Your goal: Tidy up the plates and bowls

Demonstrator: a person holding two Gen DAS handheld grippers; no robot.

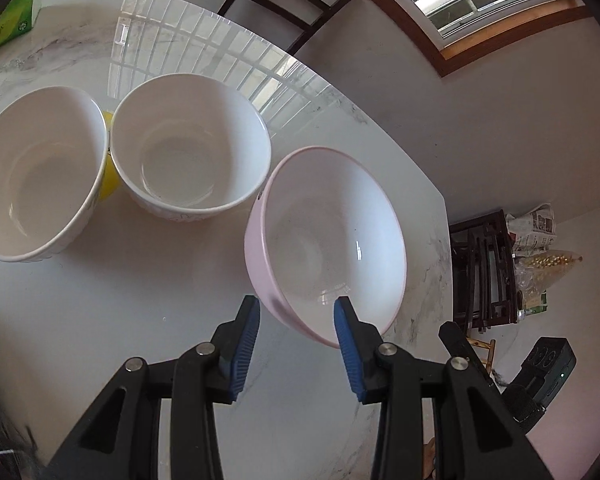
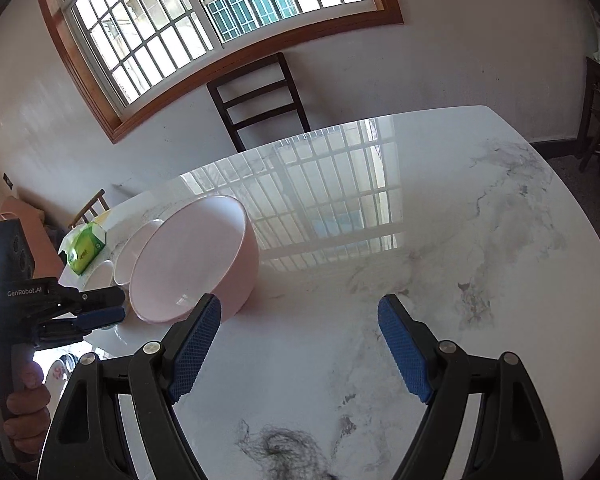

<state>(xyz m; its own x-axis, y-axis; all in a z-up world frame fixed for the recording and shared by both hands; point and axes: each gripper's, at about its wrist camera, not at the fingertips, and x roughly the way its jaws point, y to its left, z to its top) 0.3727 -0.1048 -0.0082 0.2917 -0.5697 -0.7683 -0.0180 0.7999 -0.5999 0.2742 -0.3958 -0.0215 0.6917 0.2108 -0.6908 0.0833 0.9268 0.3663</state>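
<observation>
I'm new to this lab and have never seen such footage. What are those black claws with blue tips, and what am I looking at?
They are two hand-held grippers, each with a camera looking along its fingers. One picture comes from the left gripper, whose open jaws straddle the near rim of a pink bowl without holding it. The other comes from the right gripper, open over bare marble table. Two white bowls and a green tissue pack also sit there.

Left claw point(image 1: 296, 312) seemingly straddles pink bowl point(image 1: 328, 240).
</observation>
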